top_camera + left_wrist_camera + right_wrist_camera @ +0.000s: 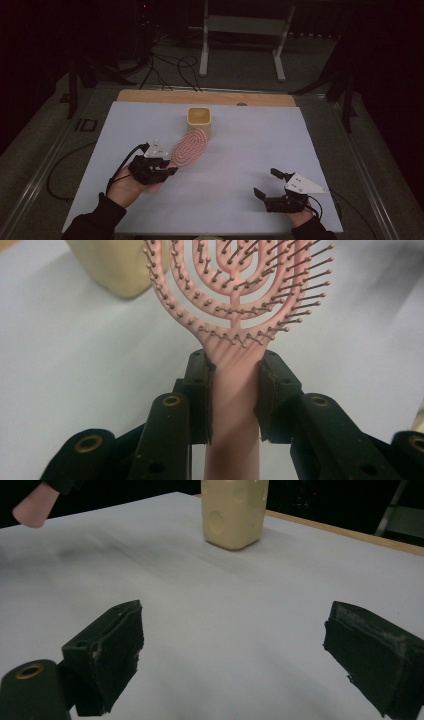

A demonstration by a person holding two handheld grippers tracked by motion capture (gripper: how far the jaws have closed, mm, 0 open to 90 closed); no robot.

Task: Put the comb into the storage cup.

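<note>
- Left gripper (167,167): jaws clamped on the handle of the pink vented hairbrush (190,146); in the left gripper view both pads press the handle's sides.
- Hairbrush: its head reaches toward the cream cup (199,120); the tip overlaps the cup's base from above, so contact cannot be judged. The left gripper view cuts off the head's top.
- Right gripper (266,183): jaws spread wide, nothing between them, low over the white sheet (250,145).
- Cup top cropped in the right gripper view.

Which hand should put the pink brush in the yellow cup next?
Left, probably. The left gripper already clamps the brush by its handle, with the head beside the cup. The right gripper is open, holds nothing and sits farther from the cup.
</note>
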